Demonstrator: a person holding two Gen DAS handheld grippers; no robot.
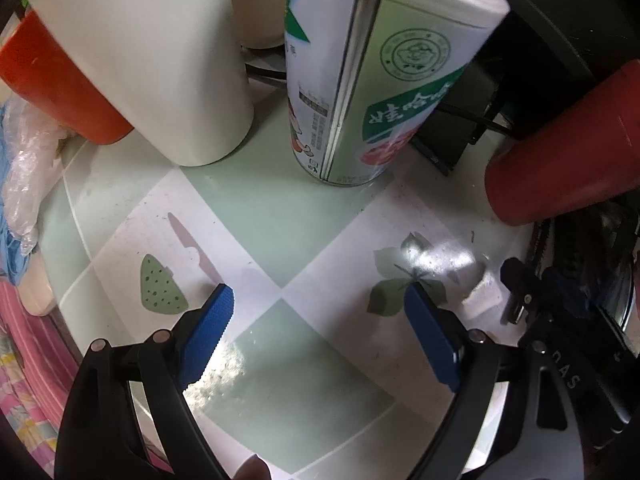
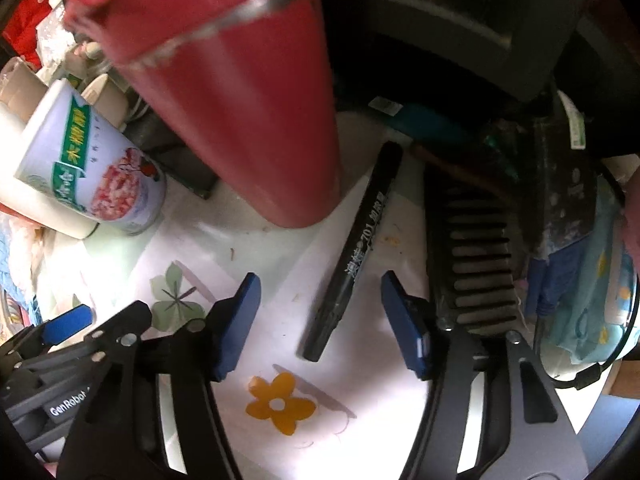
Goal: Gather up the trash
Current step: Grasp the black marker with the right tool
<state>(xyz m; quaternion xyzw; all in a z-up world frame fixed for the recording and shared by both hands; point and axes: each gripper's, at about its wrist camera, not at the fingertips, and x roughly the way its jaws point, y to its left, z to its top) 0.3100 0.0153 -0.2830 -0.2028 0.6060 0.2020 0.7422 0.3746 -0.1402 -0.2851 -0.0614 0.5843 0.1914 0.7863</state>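
Left gripper (image 1: pixel 320 308): blue fingers (image 1: pixel 212 328) spread wide, nothing between them, hovering over the desk (image 1: pixel 280 224) with its green-and-white checked cover and printed leaf and strawberry motifs.

Just ahead of it: a food can (image 1: pixel 360 80) with a green-and-white label, standing upright on the desk. Close on its left, a white container (image 1: pixel 160 60); whether the two touch cannot be told. An orange-red cup (image 1: pixel 60 84) sits against the white container's far side. A beige bowl (image 1: pixel 256 12) shows behind, between the two. Crumpled clear plastic (image 1: pixel 24 168) lies at the desk's left edge.

Right gripper (image 2: pixel 320 308): fingers (image 2: pixel 240 320) spread apart, empty. A black marker (image 2: pixel 356 252) lies flat on the desk between and beyond the tips, touching neither. A red tumbler (image 2: pixel 240 112) stands just left of the marker's far end; in the left wrist view it shows at the right (image 1: pixel 568 148). A black comb (image 2: pixel 476 256) lies right of the marker, by the right finger. The can (image 2: pixel 96 164) shows again further left. An orange flower print (image 2: pixel 278 402) sits on the cover between the fingers.
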